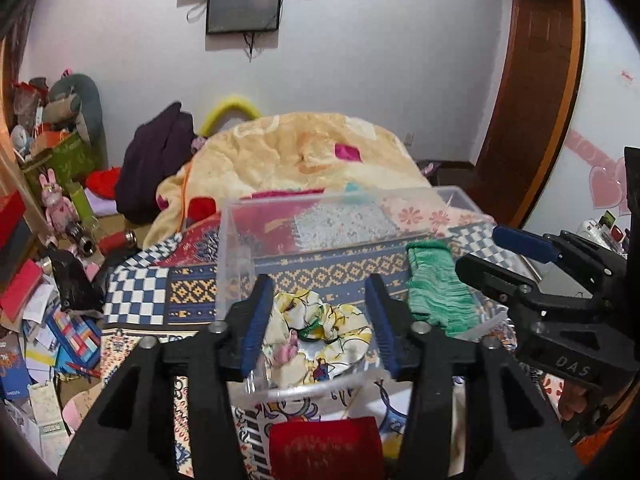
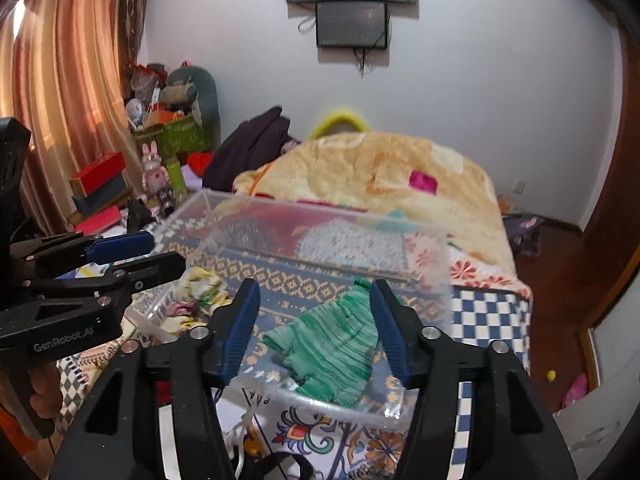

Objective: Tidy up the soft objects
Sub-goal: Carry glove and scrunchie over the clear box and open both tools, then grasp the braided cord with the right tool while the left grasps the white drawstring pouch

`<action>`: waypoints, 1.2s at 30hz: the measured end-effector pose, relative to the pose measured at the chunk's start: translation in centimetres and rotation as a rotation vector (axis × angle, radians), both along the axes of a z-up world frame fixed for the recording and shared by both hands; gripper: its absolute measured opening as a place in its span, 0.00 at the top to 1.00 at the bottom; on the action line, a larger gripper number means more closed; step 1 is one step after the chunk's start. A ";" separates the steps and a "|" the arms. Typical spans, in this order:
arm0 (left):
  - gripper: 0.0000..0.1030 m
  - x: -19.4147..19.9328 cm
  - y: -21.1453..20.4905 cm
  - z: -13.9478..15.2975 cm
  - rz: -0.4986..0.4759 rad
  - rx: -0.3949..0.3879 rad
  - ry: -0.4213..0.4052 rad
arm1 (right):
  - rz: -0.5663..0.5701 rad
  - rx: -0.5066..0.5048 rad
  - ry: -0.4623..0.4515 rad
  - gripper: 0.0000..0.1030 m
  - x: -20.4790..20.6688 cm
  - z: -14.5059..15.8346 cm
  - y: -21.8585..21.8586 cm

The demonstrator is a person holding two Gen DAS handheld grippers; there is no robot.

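A clear plastic box [image 1: 240, 240] [image 2: 192, 216] stands on the patterned bedspread. Inside it lie a yellow floral scrunchie [image 1: 320, 332] [image 2: 200, 292] on the left and a green knitted glove [image 1: 436, 292] [image 2: 336, 344] on the right. My left gripper [image 1: 320, 320] is open and empty, its jaws on either side of the scrunchie above the box. My right gripper [image 2: 316, 328] is open and empty, its jaws on either side of the glove. Each gripper shows in the other's view, the left gripper [image 2: 160, 252] and the right gripper [image 1: 480, 252]. A red soft item [image 1: 324, 448] lies in front of the box.
A folded yellow blanket [image 1: 300, 152] [image 2: 380, 168] lies on the bed behind the box. Dark clothing [image 1: 156, 160], plush toys [image 1: 56, 204] and cluttered boxes and papers [image 1: 40, 340] fill the left side. A wooden door frame [image 1: 532, 100] stands on the right.
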State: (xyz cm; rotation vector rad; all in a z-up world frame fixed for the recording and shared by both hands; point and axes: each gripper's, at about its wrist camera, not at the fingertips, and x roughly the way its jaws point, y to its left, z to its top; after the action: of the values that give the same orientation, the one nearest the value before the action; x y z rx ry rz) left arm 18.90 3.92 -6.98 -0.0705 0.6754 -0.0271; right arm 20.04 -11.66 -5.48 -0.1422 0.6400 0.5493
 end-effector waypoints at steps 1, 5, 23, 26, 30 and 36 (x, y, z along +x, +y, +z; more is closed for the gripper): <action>0.49 -0.7 -0.2 0.5 -0.011 0.006 -0.019 | -0.004 0.005 -0.010 0.41 -0.2 0.3 -0.2; 0.40 -2.7 -0.8 1.9 -0.045 0.003 -0.060 | -0.027 0.017 -0.068 0.34 -1.6 1.8 -1.5; 0.27 -8.5 -5.4 -1.4 -0.184 -0.056 -0.033 | -0.080 0.019 -0.056 0.27 -6.8 -1.5 -6.9; 0.31 -8.5 -6.2 -2.7 -0.202 -0.072 -0.017 | -0.090 0.023 0.009 0.27 -6.7 -3.7 -7.6; 0.48 -8.2 -6.6 -3.8 -0.214 -0.093 -0.006 | -0.092 0.007 0.071 0.27 -6.8 -5.7 -7.9; 0.67 -8.3 -6.4 -4.6 -0.198 -0.078 -0.022 | -0.098 -0.011 0.131 0.42 -6.8 -7.8 -8.1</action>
State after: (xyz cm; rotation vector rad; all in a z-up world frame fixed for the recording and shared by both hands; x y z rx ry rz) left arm 10.64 -2.48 -11.61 -0.0777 0.6569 -0.2447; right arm 13.23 -19.80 -13.25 -0.0857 0.7734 0.4635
